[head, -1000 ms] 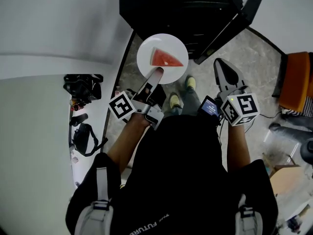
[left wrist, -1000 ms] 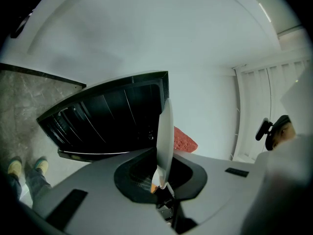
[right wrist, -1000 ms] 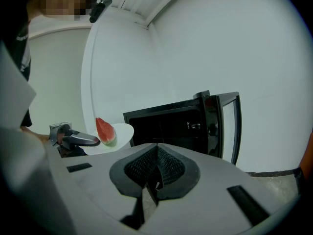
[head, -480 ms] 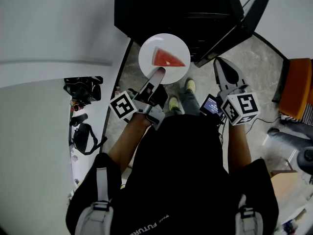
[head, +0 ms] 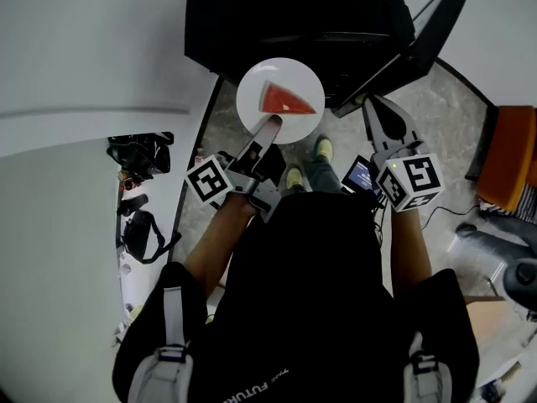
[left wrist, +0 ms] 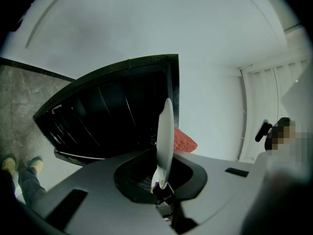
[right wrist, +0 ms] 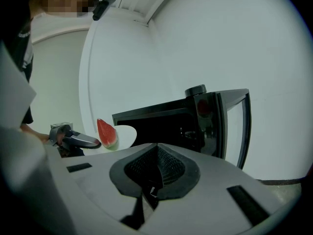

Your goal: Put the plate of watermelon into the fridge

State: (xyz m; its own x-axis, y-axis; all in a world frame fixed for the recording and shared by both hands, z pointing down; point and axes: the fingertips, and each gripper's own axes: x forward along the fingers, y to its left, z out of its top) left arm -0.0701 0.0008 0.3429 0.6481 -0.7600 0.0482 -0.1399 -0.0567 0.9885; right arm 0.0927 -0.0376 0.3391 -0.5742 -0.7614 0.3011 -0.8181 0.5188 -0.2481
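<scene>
Watermelon on plate; plate before fridge.

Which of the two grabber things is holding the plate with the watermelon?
The left gripper: its jaws pinch the rim of the white plate, which carries the watermelon slice. The right gripper is shut on nothing.

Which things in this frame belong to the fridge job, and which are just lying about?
Job in hand:
plate with watermelon slice, clamped by the left tool; black fridge, its door open; right tool, empty.

Lying about:
black gear and pouch on the white surface; orange object.
</scene>
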